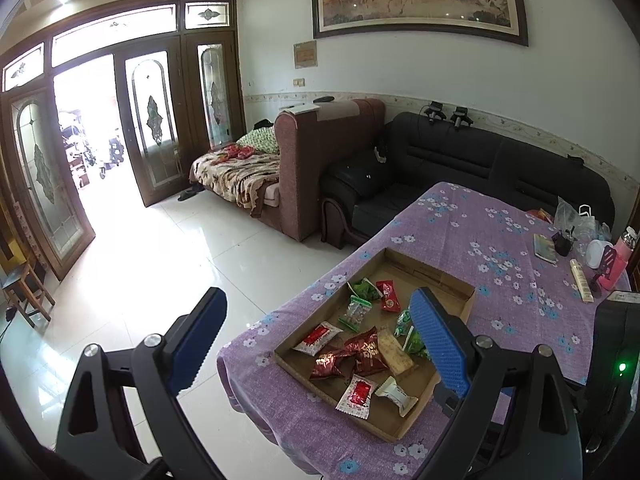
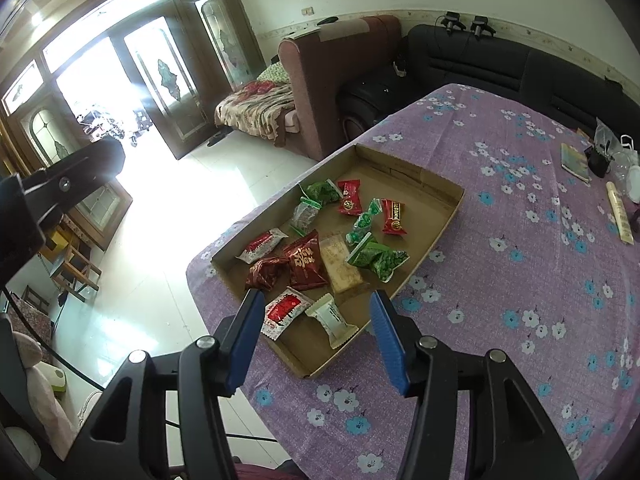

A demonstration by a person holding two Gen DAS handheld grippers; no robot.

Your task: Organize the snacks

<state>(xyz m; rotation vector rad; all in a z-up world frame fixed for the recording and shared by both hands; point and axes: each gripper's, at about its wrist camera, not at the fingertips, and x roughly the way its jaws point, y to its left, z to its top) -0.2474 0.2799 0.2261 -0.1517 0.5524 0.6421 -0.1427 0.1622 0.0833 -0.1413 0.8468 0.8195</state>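
Observation:
A shallow cardboard tray (image 1: 466, 305) (image 2: 448, 216) sits at the near left corner of the purple flowered table (image 1: 500, 240) (image 2: 520, 280). It holds several wrapped snacks: red packets (image 2: 303, 261), green packets (image 2: 378, 258), a white packet (image 2: 332, 318) and a beige bar (image 2: 340, 264). My left gripper (image 1: 316, 328) is open and empty, held above the table's left edge over the tray. My right gripper (image 2: 316, 320) is open and empty, just above the tray's near end, straddling the white packet and a red-and-white packet (image 2: 285, 309).
A book (image 2: 575, 162), a cream tube (image 2: 619, 212), a dark cup (image 2: 599, 160), plastic bags and a pink bottle (image 1: 624, 256) lie at the table's far right. A black sofa (image 1: 460, 160) and a maroon sofa (image 1: 304, 168) stand beyond. White tiled floor (image 1: 160, 260) lies left.

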